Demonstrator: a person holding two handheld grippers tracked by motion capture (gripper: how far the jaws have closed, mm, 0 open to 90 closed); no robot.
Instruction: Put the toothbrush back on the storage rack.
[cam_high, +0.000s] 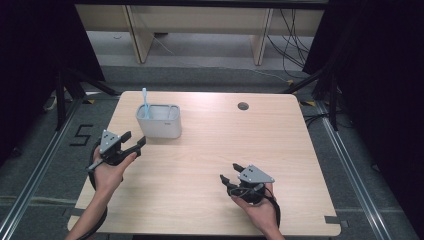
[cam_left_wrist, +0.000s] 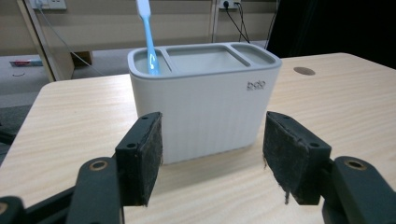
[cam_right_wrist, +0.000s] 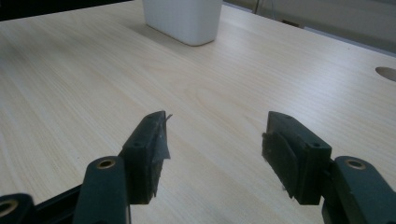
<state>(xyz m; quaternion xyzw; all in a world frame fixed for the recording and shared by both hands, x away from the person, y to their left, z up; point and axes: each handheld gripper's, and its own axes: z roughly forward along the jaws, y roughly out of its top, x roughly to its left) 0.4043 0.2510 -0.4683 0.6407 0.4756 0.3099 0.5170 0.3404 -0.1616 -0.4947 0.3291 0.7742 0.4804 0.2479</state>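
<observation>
1. White ribbed holder (cam_left_wrist: 205, 109) stands upright on the pale wood table (cam_high: 210, 165), just ahead of your left gripper (cam_high: 134, 142), not touching it.
2. Blue toothbrush (cam_left_wrist: 148, 35) stands in the holder's end compartment, at the left in the left gripper view.
3. Your left gripper's jaws stand wide apart, nothing between them.
4. Your right gripper (cam_high: 229, 174) rests well apart from the holder, jaws spread over bare table.

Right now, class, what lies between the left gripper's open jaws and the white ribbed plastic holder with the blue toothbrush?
Only bare pale wooden table, as the left gripper view shows.
</observation>
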